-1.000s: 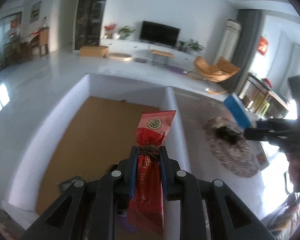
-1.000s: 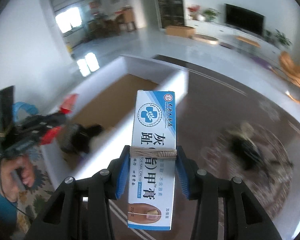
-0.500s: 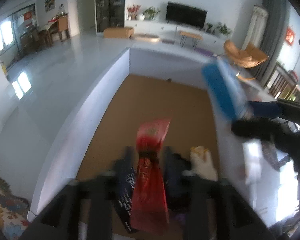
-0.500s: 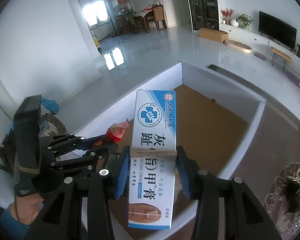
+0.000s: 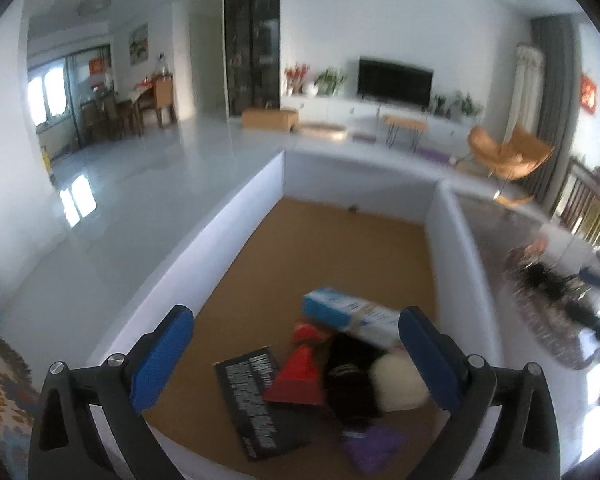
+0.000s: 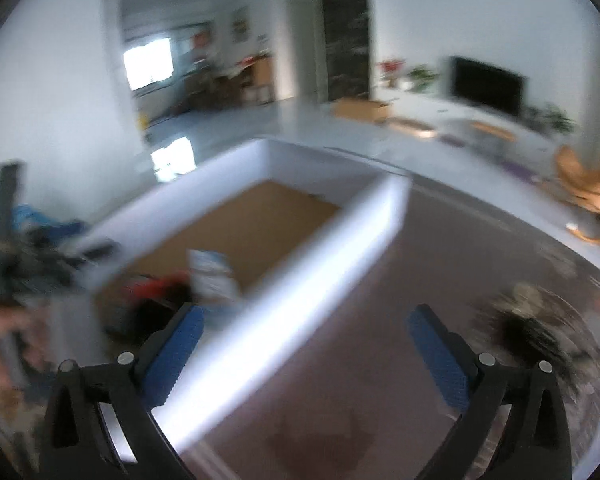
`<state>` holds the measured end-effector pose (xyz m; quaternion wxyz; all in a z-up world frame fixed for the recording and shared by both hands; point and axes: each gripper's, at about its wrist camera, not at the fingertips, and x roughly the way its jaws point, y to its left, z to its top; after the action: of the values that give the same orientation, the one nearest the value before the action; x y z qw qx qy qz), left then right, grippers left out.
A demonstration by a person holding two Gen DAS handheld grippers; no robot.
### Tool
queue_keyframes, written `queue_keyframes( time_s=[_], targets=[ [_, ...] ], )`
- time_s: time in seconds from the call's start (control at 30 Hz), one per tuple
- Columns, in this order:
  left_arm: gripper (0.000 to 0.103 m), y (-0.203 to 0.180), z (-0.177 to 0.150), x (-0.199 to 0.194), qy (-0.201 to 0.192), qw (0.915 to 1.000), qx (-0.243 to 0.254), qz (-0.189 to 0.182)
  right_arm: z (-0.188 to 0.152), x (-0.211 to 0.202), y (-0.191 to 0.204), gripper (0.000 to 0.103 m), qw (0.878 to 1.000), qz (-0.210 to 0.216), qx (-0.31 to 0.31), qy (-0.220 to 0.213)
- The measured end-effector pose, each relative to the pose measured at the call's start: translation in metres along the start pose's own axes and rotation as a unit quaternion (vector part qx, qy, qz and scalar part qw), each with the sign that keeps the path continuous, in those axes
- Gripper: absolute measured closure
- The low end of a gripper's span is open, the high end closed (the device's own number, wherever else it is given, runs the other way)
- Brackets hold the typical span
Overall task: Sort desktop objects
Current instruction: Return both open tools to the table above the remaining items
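A white-walled box (image 5: 236,216) with a brown floor holds a pile: a blue and white cream carton (image 5: 348,314), a red packet (image 5: 300,372), a black packet (image 5: 256,396), a dark object (image 5: 350,380), a white round object (image 5: 398,384) and a purple item (image 5: 374,450). My left gripper (image 5: 296,352) is open and empty above the pile. My right gripper (image 6: 304,344) is open and empty over the box's right wall (image 6: 300,300) and the dark table (image 6: 380,360). The carton (image 6: 212,276) and red packet (image 6: 160,286) show blurred in the right wrist view.
A round patterned mat with a dark object (image 6: 532,332) lies on the table right of the box; it also shows in the left wrist view (image 5: 548,280). The right gripper's arm (image 5: 596,304) shows at the far right. A patterned cloth (image 5: 0,380) lies left of the box.
Both grippers have opened. The red packet left the left gripper and the cream carton left the right gripper; both now lie in the box. The right gripper has swung right.
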<state>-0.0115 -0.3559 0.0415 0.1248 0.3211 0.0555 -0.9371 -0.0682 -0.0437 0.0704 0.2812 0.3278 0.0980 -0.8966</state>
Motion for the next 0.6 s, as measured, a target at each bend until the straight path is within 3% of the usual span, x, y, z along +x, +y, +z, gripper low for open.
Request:
queue_keyframes(
  time_s=[0.07, 0.2, 0.33, 0.43, 0.6],
  targets=[
    [0.000, -0.012, 0.003, -0.014, -0.022, 0.9997, 0.000, -0.014, -0.043, -0.004, -0.045, 0.001, 0.998, -0.062, 0.005, 0.010],
    [0.000, -0.046, 0.010, -0.043, -0.058, 0.9967, 0.000, -0.056, -0.112, -0.010, -0.123, 0.001, 0.987, -0.140, 0.033, 0.072],
    [0.000, -0.097, 0.015, -0.064, -0.075, 0.9913, 0.012, -0.107, -0.164, -0.038, -0.188, 0.001, 0.973, -0.209, 0.059, 0.081],
    [0.000, -0.143, 0.016, -0.073, -0.073, 0.9864, 0.035, -0.143, -0.184, -0.048, -0.224, 0.000, 0.964, -0.233, 0.093, 0.087],
    [0.000, -0.241, -0.007, -0.060, -0.025, 0.9749, 0.103, -0.196, -0.196, -0.054, -0.256, 0.000, 0.960, -0.213, 0.144, 0.109]
  ],
)
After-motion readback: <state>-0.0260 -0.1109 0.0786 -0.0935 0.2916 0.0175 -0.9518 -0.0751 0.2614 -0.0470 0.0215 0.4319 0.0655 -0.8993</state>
